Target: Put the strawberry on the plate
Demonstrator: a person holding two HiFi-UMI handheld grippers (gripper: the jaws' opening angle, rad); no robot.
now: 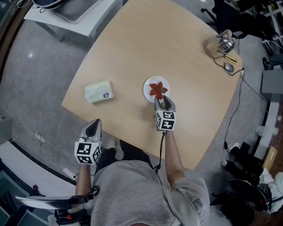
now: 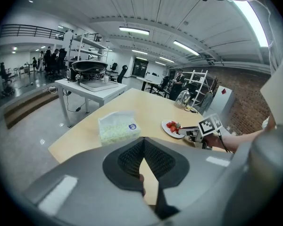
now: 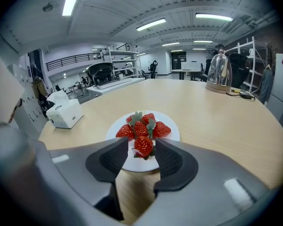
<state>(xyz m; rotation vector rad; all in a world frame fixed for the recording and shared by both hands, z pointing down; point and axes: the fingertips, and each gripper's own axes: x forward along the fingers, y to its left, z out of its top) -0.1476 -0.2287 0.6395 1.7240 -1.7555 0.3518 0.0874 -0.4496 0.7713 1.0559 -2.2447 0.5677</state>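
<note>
The strawberry (image 3: 144, 146) is seen lying on the plate (image 3: 172, 132), at the near side, just in front of a small pile of other strawberries (image 3: 142, 125). The right gripper (image 1: 161, 98) is held low over the plate's edge. Its jaws are spread wide, one on each side of the strawberry, and the berry does not look squeezed. The left gripper (image 2: 144, 147) is held back at the table's (image 1: 179, 46) edge, well away from the plate, with its jaws pressed together and nothing in them.

The job looks nearly done, so most of the trouble could come when the right gripper is pulled away. If the soft berry is stuck to one pad, it could be dragged along and dropped off the plate. If the jaws are swung sideways, the pile could be bumped and a berry could be rolled onto the table. If the gripper is pushed down or forward, the light plate could be shoved or tipped.
</note>
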